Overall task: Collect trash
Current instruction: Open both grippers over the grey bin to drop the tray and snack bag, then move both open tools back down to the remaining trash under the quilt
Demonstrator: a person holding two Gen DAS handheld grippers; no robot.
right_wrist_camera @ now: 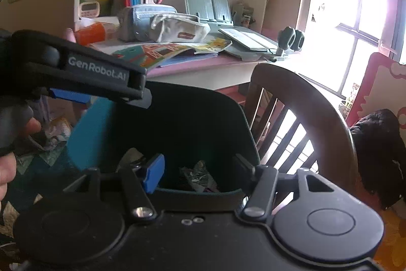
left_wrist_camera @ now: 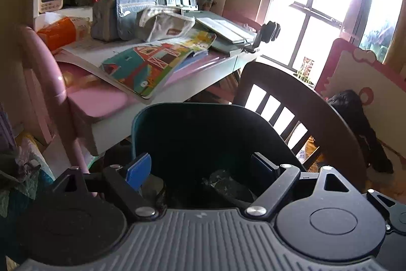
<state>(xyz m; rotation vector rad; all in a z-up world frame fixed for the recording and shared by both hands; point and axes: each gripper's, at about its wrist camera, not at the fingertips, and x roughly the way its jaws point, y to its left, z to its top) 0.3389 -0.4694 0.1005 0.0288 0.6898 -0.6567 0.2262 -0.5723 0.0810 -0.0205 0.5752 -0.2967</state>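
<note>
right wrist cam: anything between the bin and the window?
Yes. In the right wrist view a dark wooden slat-back chair stands between the bin and the window.

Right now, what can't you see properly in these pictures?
- Bottom of the bin, left wrist view: too dark, and the left tongs cover it.
- Trash in the bin, right wrist view: crumpled, shiny, too shadowed to say what it is.
- Outside the window, both views: washed out by glare.
- Floor clutter, right wrist view: partly hidden behind the left tongs and a hand.
</note>
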